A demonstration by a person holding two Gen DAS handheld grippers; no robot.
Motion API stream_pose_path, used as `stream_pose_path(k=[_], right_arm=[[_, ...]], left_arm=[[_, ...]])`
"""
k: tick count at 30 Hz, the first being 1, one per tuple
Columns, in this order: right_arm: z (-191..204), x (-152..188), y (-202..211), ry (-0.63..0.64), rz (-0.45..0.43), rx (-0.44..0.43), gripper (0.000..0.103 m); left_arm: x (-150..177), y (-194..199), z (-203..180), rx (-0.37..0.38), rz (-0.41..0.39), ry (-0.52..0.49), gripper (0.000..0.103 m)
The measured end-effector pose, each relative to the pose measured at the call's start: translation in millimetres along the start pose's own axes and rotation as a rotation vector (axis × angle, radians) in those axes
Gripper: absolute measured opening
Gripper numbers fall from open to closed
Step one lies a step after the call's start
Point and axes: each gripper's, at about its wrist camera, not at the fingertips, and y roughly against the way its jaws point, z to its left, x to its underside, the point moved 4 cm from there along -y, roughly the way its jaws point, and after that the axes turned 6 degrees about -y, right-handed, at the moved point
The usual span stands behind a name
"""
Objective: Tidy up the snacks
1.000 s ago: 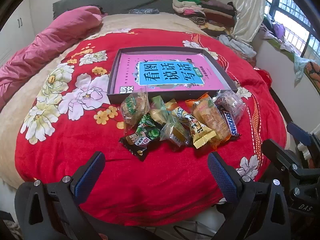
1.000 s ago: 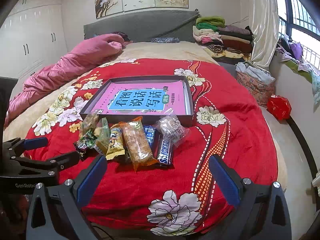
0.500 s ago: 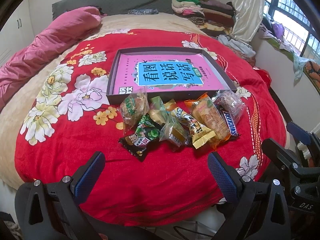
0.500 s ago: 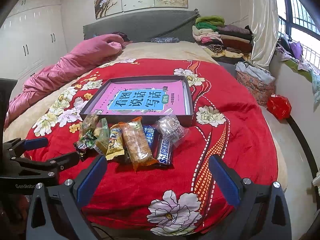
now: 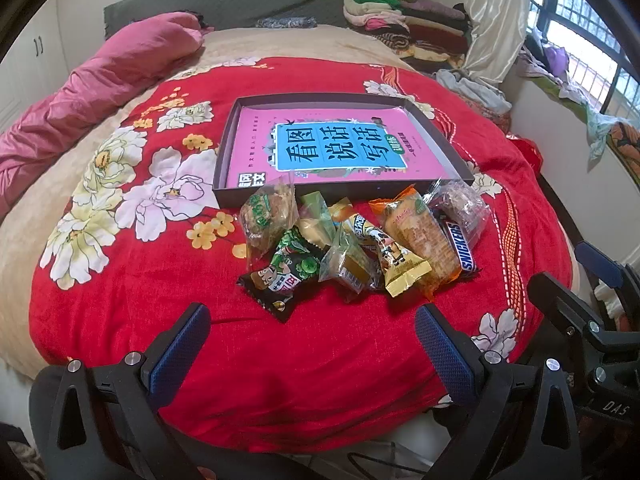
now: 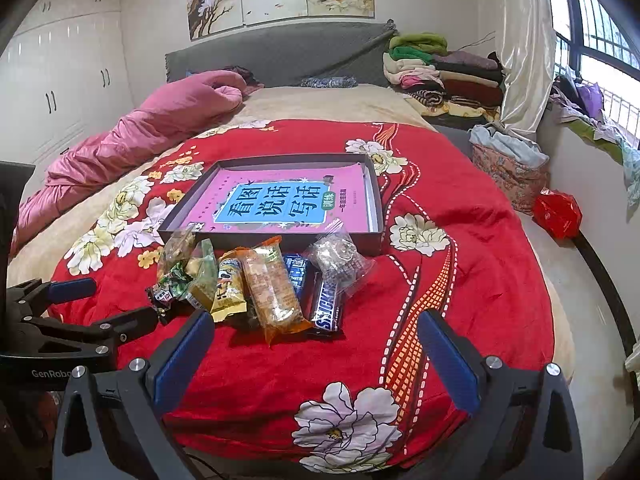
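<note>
Left gripper point(image 5: 312, 338): fingers spread wide, holding nothing, hanging at the near edge of the bed.
Right gripper point(image 6: 316, 346): likewise spread and empty, beside the left one.
Snacks point(image 5: 356, 246): a heap of wrapped packets on the red flowered blanket point(image 5: 120, 300), just ahead of both grippers; a Snickers bar point(image 6: 329, 304) lies at its right side.
Tray point(image 5: 228, 148): dark, shallow, touching the heap's far side, with a pink book point(image 5: 340, 148) lying flat inside.
</note>
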Motion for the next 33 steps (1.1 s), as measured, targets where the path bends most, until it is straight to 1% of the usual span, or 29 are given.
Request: stream_pose_path(k=[19,33], right_arm=[[-2.7,-3.7,1.2,-0.004,-0.008,0.001,0.102],[-8.9,-5.8,-3.3,-0.023,-0.013,0.002,0.102]], left_arm=[[-0.8,-0.4,1.6,0.001,0.003,0.003,0.102],[0.2,-9.8,28.8,-0.014,0.019,0.067,0.102]])
